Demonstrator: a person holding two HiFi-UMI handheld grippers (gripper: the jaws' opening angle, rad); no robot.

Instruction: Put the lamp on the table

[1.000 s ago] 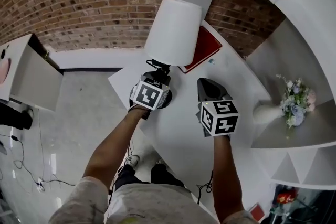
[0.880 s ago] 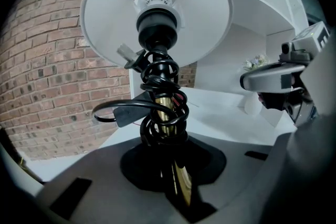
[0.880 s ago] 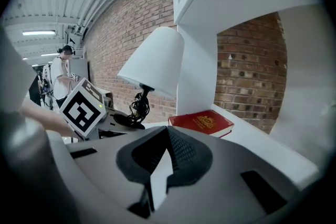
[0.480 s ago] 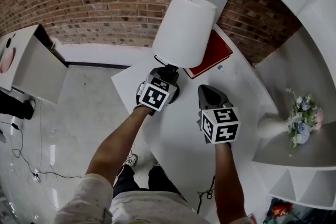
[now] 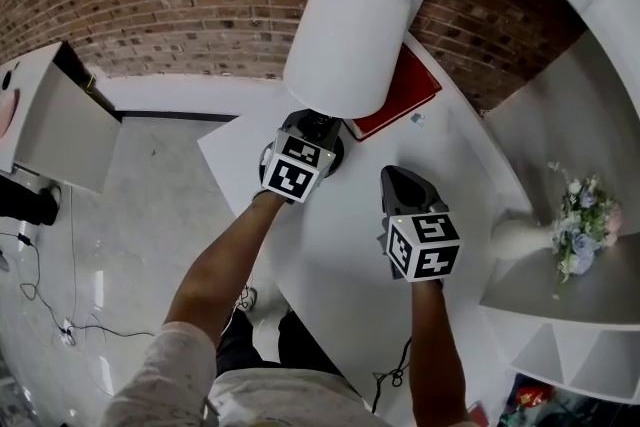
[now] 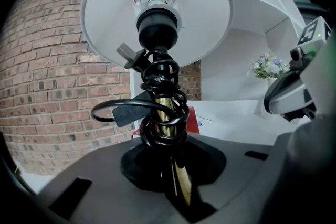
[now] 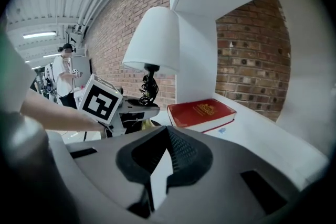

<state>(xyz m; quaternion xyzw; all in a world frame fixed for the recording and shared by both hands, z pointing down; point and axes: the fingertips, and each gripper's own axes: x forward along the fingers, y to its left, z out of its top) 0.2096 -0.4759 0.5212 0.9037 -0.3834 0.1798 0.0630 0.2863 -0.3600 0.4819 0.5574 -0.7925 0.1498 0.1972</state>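
Lamp: the white-shaded lamp (image 5: 348, 40) with a brass stem (image 6: 167, 118) wrapped in black cord (image 6: 163, 81) stood upright, its black base over the corner of the white table (image 5: 330, 245), just beside the red hardback book (image 5: 400, 95).
Left gripper (image 5: 312, 130): clamped low on the brass stem.
Right gripper (image 5: 400, 180): tips together, empty, over the table, right of the lamp.
Change: the lamp and left gripper had moved in from the table's edge toward the book.
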